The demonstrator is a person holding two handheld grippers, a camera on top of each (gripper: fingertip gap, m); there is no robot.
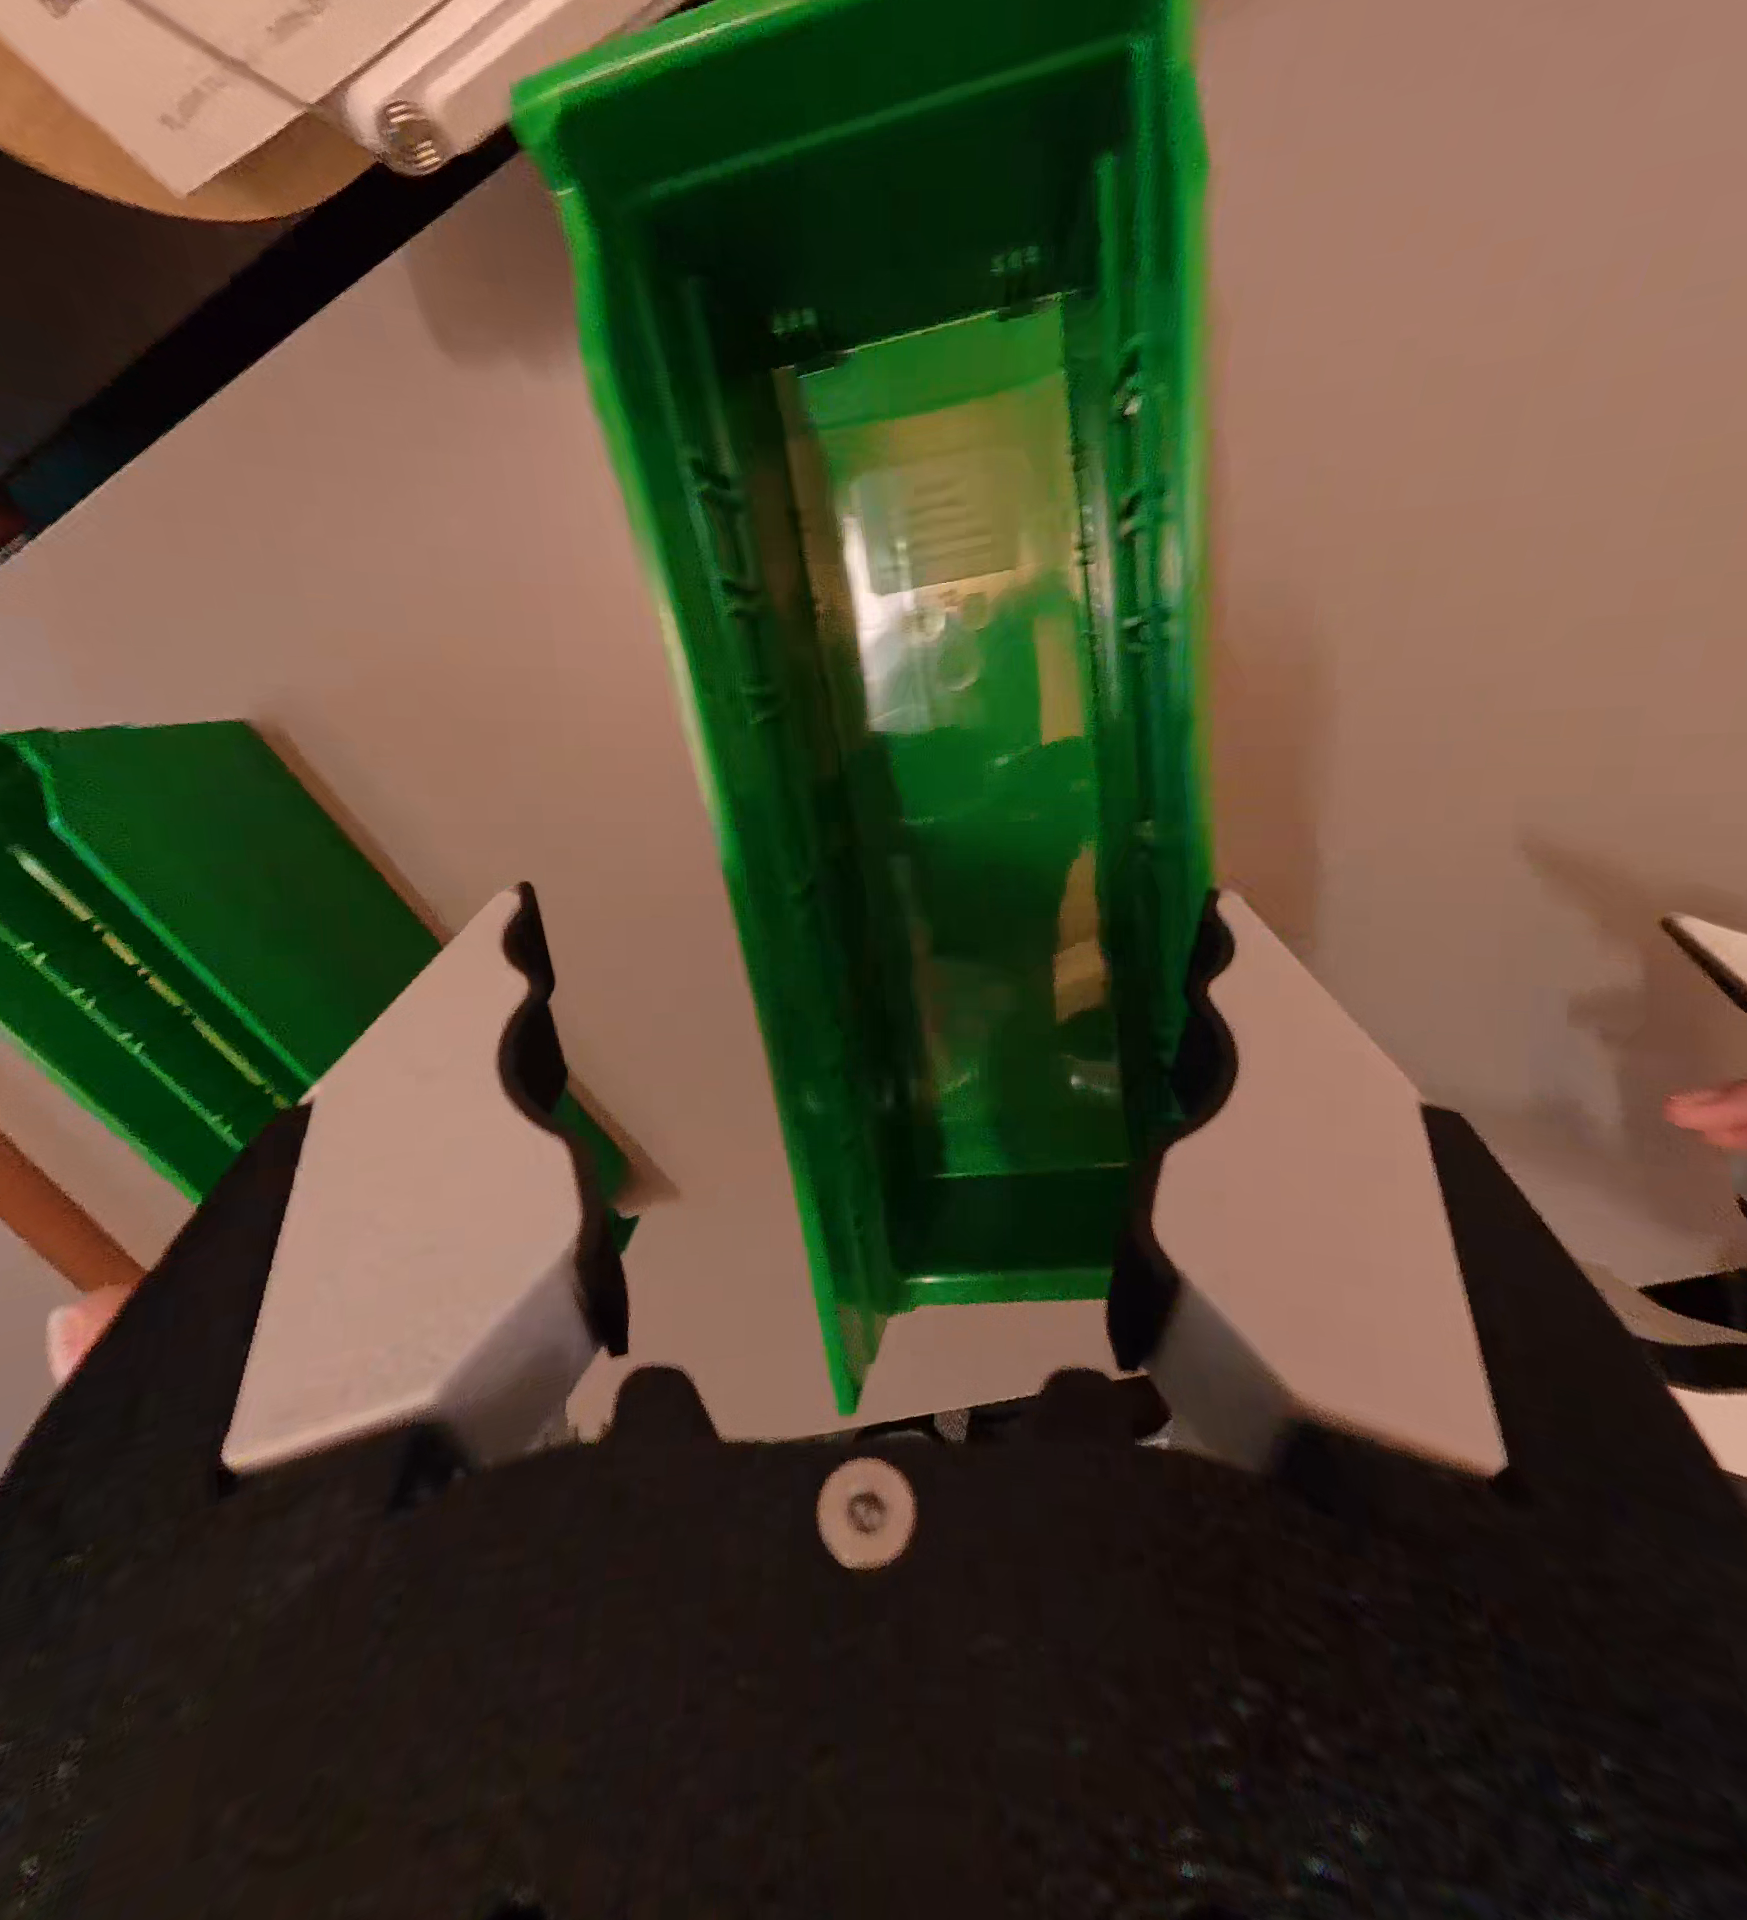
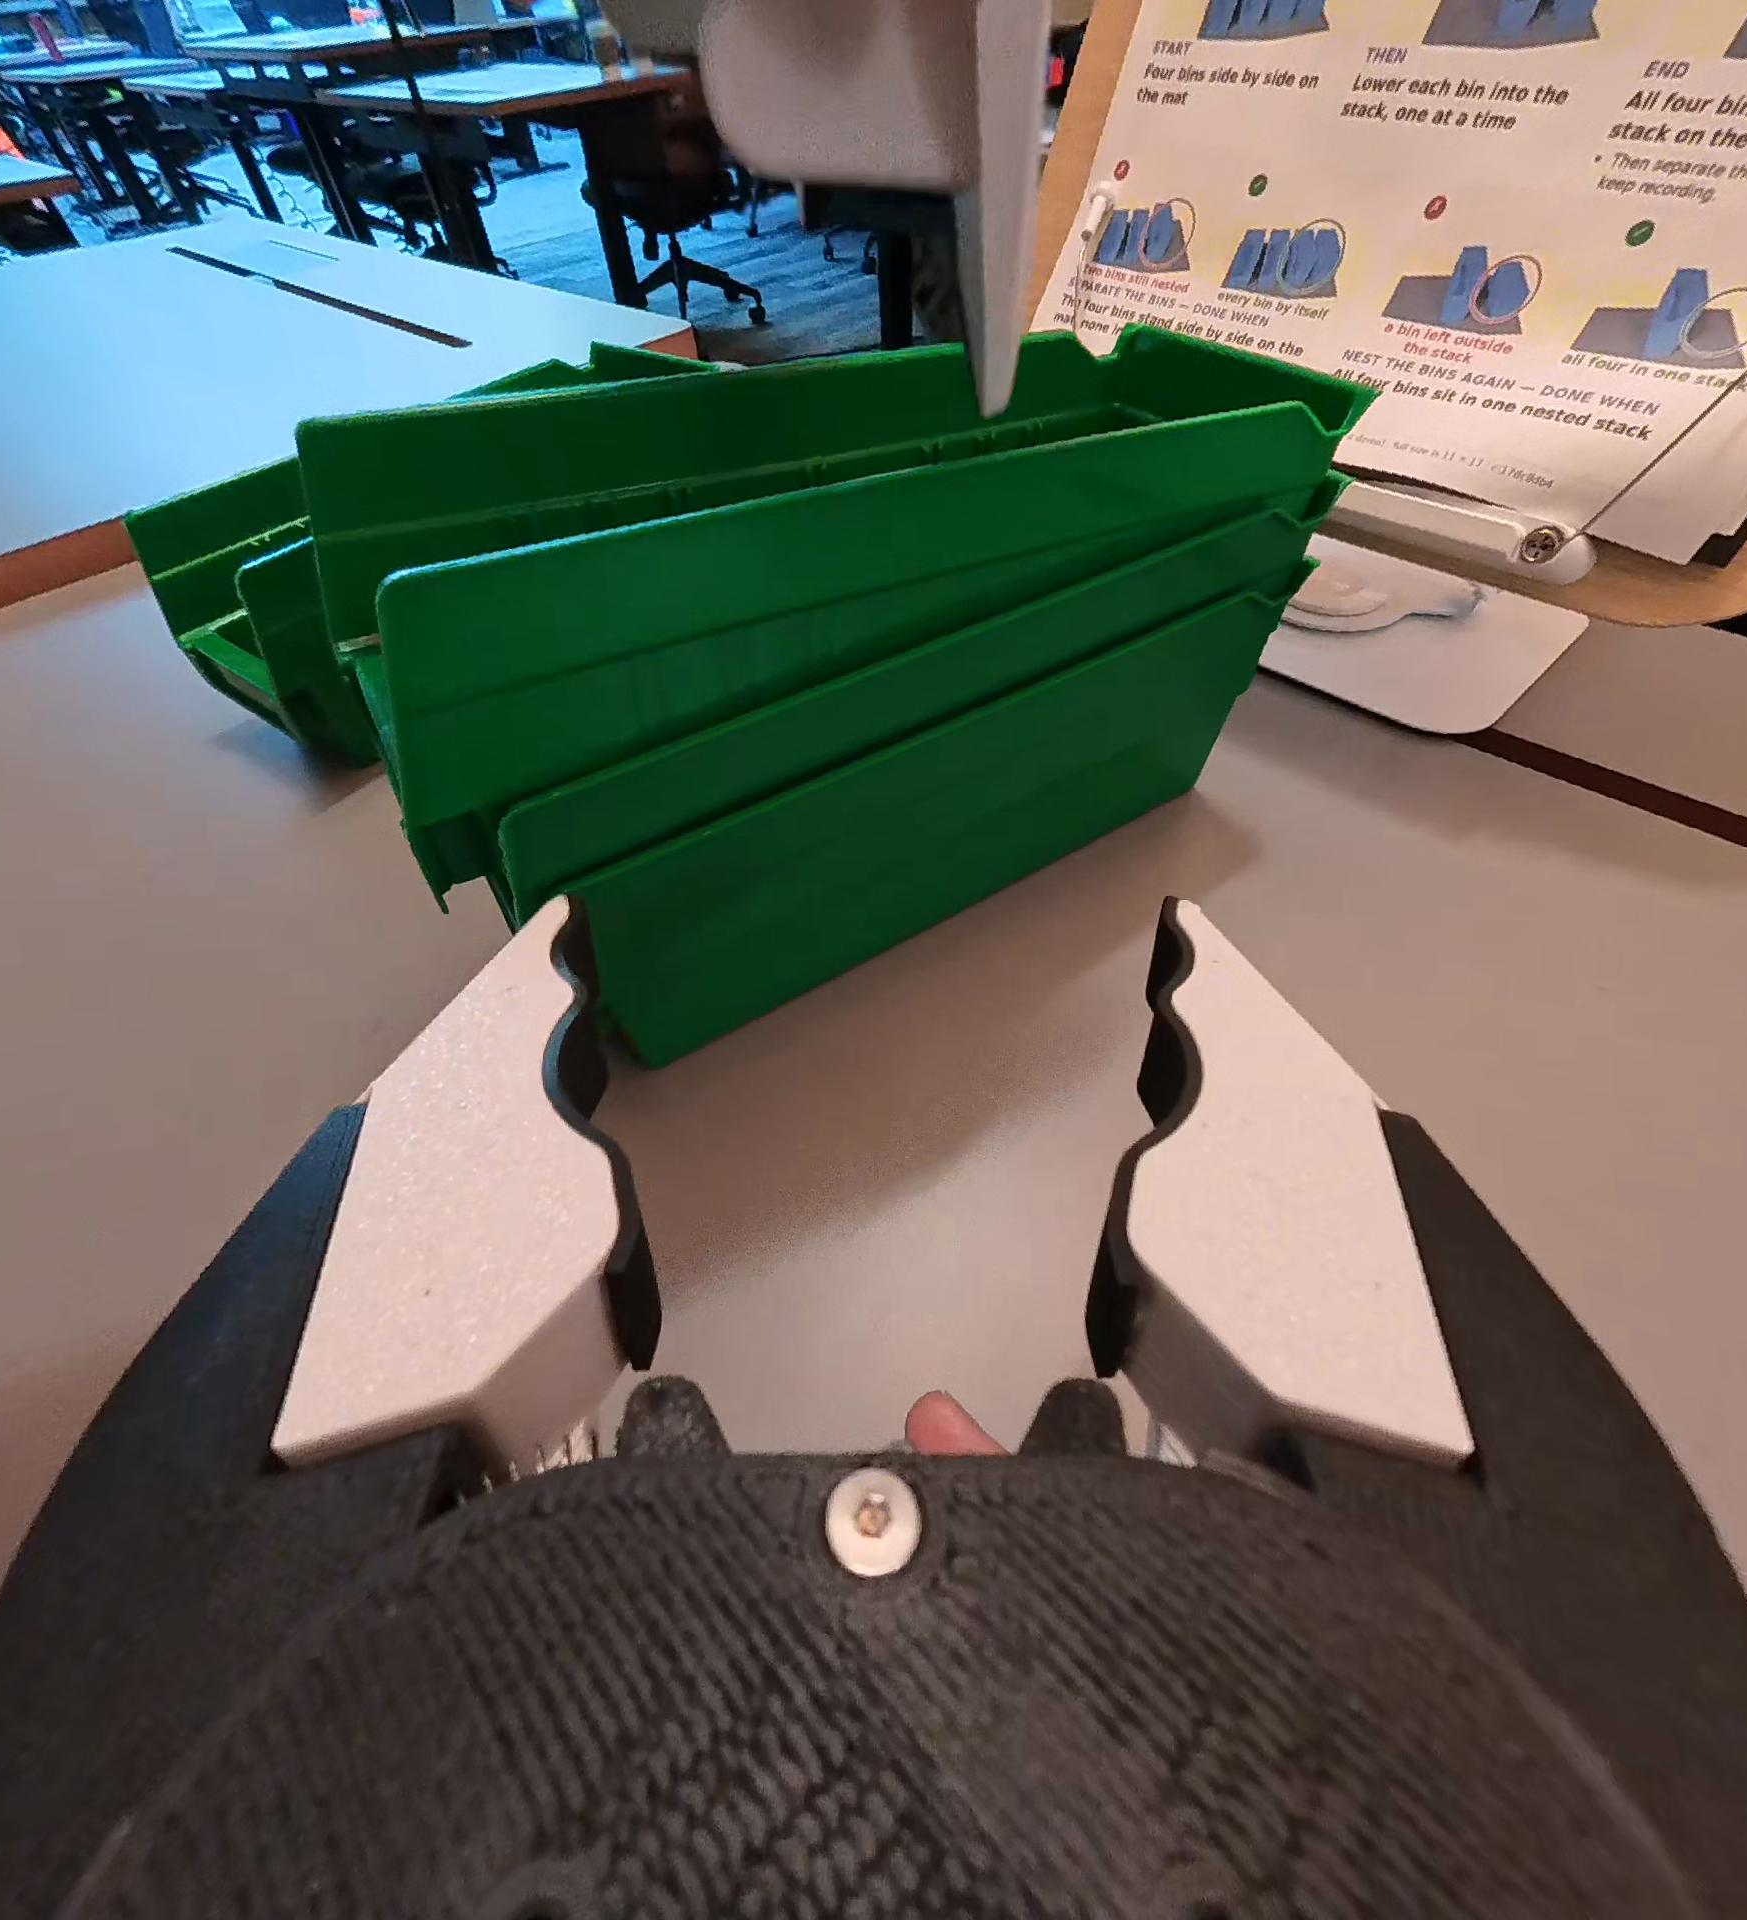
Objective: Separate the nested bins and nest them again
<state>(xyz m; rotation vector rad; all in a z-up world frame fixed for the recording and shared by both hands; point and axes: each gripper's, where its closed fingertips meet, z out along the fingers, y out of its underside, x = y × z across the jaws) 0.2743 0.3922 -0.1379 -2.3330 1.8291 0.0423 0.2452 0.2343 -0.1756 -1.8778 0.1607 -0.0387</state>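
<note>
Grey laminate table (image 2: pixel 1420 1039): fills both views, carries every item.

Stack of long narrow green plastic bins (image 2: pixel 848 665): centre of right wrist view, three nested, top one sitting askew and not fully seated.

Separate green plastic bin (image 1: pixel 121 935): left edge of left wrist view, well apart from the stack. Judged: re-nesting mostly done; one bin left to add, the top one to seat.

Printed instruction sheet on a wooden stand (image 2: pixel 1471 208): upper right.

Left gripper (image 1: pixel 869 1122): jaws wide, straddling the stack's near end; actual grip cannot be told.

Right gripper (image 2: pixel 869 1122): jaws wide, empty, near the stack.
</note>
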